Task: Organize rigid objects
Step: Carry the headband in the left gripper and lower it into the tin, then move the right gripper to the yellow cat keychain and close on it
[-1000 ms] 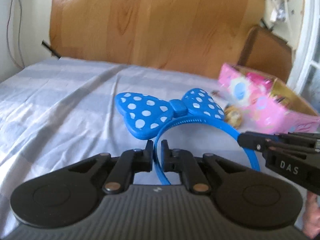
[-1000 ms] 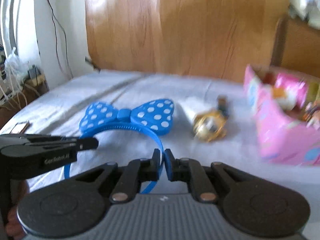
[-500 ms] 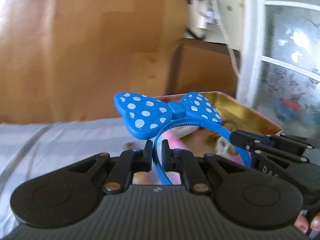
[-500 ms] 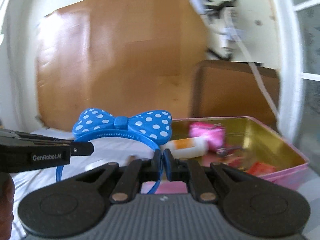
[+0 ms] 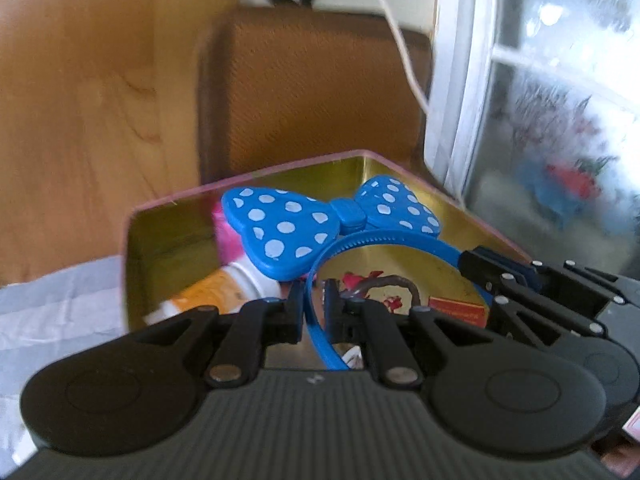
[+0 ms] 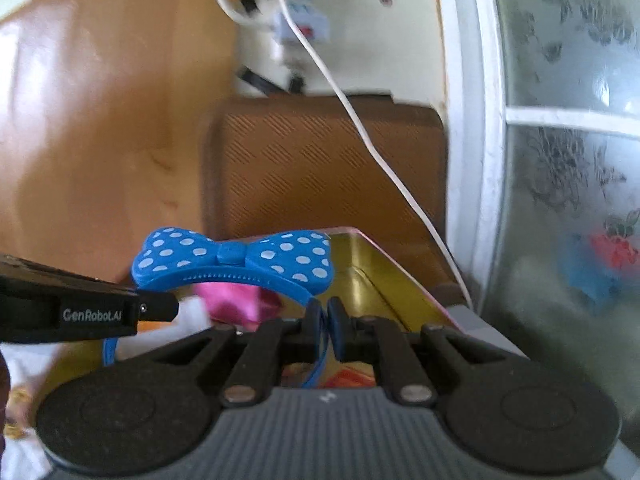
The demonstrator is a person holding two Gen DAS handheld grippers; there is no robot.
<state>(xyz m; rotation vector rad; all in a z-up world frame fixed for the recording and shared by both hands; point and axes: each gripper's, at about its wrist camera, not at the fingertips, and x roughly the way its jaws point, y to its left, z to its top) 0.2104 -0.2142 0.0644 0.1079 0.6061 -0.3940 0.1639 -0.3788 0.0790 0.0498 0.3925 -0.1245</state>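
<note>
A blue headband with a white-dotted bow (image 5: 288, 232) hangs over the open pink tin (image 5: 168, 232), which is gold inside. My left gripper (image 5: 314, 300) is shut on the band's left leg, with a sliver of gap showing beside one pad. The right gripper (image 6: 325, 316) is shut on the band's other leg, just below the bow (image 6: 232, 256). Each gripper shows in the other's view: the right one (image 5: 476, 264) at the band's right side, the left one (image 6: 160, 308) at its left. The tin's far corner (image 6: 384, 276) lies right behind the bow.
Inside the tin lie a white and orange bottle (image 5: 216, 292), a pink item (image 6: 236, 300) and a red card (image 5: 456, 312). A brown padded panel (image 5: 312, 88) stands behind it, a white cable (image 6: 380, 160) hangs across, and a frosted window (image 6: 560, 160) is at the right. Striped bedsheet (image 5: 52, 308) shows at left.
Both grippers carried the headband off the bed, to the right and a little up. It now hangs over the tin, and the window has come into view.
</note>
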